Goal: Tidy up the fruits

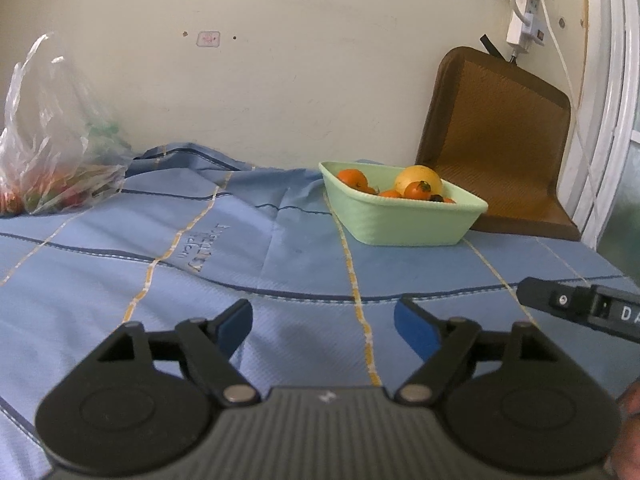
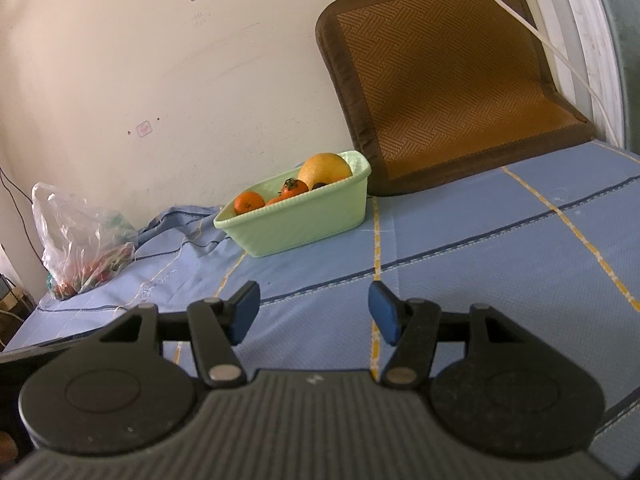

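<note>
A pale green basket (image 1: 404, 222) stands on the blue cloth near the wall; it also shows in the right wrist view (image 2: 296, 222). It holds a large yellow fruit (image 1: 418, 178) (image 2: 325, 169), small oranges (image 1: 352, 178) (image 2: 249, 202) and a red tomato (image 1: 418, 190) (image 2: 294, 188). A clear plastic bag (image 1: 52, 160) (image 2: 84, 248) with red and green produce lies at the far left. My left gripper (image 1: 323, 326) is open and empty, low over the cloth, well short of the basket. My right gripper (image 2: 314, 312) is open and empty too.
A blue checked cloth (image 1: 240, 264) (image 2: 500, 264) covers the surface. A brown woven seat mat (image 1: 496, 140) (image 2: 444, 80) leans on the wall behind the basket. White cables and a power strip (image 1: 524, 20) hang at the upper right. The right gripper's body (image 1: 580, 308) shows at right.
</note>
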A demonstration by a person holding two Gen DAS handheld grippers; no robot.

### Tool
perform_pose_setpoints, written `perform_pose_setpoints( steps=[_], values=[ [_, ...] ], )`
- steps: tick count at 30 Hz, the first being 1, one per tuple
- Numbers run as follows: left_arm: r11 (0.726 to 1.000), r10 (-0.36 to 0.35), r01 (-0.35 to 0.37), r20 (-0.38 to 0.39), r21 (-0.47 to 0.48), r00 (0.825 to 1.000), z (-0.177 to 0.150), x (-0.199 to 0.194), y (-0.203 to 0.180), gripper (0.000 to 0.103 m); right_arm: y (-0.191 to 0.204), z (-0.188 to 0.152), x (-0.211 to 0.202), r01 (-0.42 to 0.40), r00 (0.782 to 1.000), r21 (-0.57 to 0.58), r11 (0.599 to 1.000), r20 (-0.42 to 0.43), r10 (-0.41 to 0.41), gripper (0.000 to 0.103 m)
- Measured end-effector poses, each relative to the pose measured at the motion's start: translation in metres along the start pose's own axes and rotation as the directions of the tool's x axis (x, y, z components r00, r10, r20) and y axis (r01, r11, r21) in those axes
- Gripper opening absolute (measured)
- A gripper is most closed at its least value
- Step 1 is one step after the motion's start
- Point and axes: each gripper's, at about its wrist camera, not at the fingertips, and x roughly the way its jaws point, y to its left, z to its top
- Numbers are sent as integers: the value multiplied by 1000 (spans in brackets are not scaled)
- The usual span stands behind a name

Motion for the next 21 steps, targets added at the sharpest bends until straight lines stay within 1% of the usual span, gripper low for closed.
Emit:
perform_pose_setpoints(
  steps=[4, 21],
  values=[
    [1000, 13, -13, -4, 8, 1000, 0, 1, -1, 83, 1, 0, -1, 0, 1000, 0, 1000, 1, 0, 63],
    [997, 57, -57, -13, 57, 998, -1, 2, -10, 83, 0, 0, -2, -10, 1000, 6, 1000, 0, 10, 64]
  ],
)
